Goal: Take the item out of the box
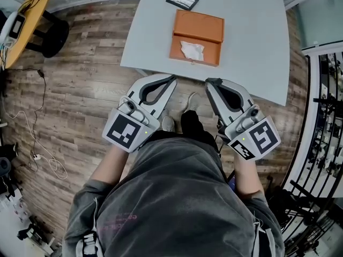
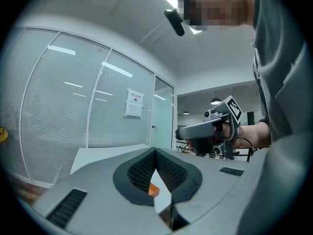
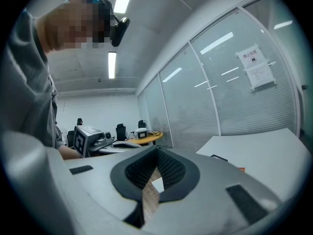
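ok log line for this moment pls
phase: pre-grasp | left gripper: shut, empty | right gripper: shut, empty | box: on table, untouched | white item: in box

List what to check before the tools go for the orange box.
1. Orange box in view on the table: ok.
2. White item showing at the box: ok.
3. Left tool open: not ok, jaws shut, empty.
4. Right tool open: not ok, jaws shut, empty.
5. Tools at the box: not ok, both at the table's near edge, apart from it.
6. Box fully open: cannot tell.
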A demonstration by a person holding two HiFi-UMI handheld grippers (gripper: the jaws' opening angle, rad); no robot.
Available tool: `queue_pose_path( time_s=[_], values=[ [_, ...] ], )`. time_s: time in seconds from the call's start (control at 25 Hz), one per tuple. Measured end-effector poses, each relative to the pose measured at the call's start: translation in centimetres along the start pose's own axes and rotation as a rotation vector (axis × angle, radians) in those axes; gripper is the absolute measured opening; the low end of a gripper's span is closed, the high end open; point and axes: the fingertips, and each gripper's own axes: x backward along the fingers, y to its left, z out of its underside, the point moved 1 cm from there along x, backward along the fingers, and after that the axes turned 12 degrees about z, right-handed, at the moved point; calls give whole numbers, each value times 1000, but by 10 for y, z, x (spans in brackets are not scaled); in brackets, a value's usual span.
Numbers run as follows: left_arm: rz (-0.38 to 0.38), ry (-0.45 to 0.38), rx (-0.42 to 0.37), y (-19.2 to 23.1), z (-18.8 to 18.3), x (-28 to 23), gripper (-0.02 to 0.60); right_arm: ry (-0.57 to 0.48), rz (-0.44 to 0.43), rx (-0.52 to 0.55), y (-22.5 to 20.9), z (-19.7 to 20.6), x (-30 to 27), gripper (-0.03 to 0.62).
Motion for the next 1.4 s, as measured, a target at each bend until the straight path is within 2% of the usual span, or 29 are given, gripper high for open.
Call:
queue_pose_path(
  time_s=[0.32, 0.48, 0.68, 1.08, 1.4],
  values=[
    [-40, 47, 4, 38, 13, -50, 7, 20, -40, -25, -61, 2, -30, 3],
    [-58, 107, -19, 56, 21, -75, 6, 35, -59, -31, -93, -4, -44, 3],
    [-86, 155, 5, 75, 38, -106, 6, 56, -83, -48, -133, 0, -57, 3],
    [-150, 235, 16, 107, 55, -154, 6, 96, -170, -70, -186, 6, -80, 3],
    [-122, 369, -31, 116, 79, -183, 6, 113, -201, -88, -222, 11, -91, 3]
  ],
)
